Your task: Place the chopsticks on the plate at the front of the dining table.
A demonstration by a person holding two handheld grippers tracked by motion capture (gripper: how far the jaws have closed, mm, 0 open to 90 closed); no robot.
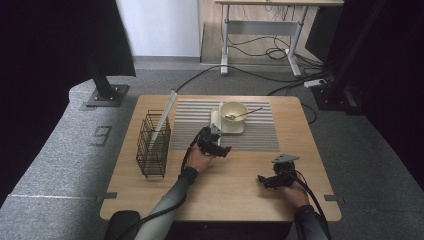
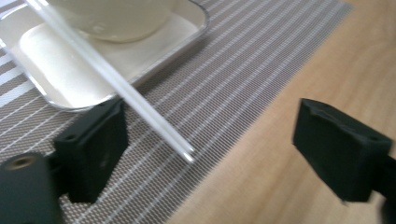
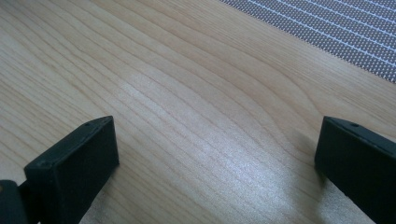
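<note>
Looking along my left gripper (image 2: 201, 140), I saw its jaws standing wide apart with nothing pressed between them — the thin clear rod (image 2: 112, 79) ran slantwise past the left-hand jaw, and I could not tell whether it touched that jaw or only crossed in front of it. The rod's near end hung over the striped placemat (image 2: 224, 70), close to the mat's front edge; its far end was cut off by the top of the left gripper view. From the high view the rod was a pale sliver beside the small tray (image 1: 235, 129), too thin to follow. The tray sat on the mat toward the tabletop's far edge and carried a cream bowl (image 1: 234, 111) with a spoon (image 1: 240, 116) in it. In my left gripper view the bowl was cut off to its lower curve and blurred.

My right gripper (image 3: 215, 154) was released too, jaws spread over bare wood near the front right corner of the tabletop (image 1: 235, 185), gripping nothing. A black wire basket (image 1: 153, 145) stood near the left edge with a long pale strip (image 1: 164, 117) leaning out of it — what that strip was I could not make out.
</note>
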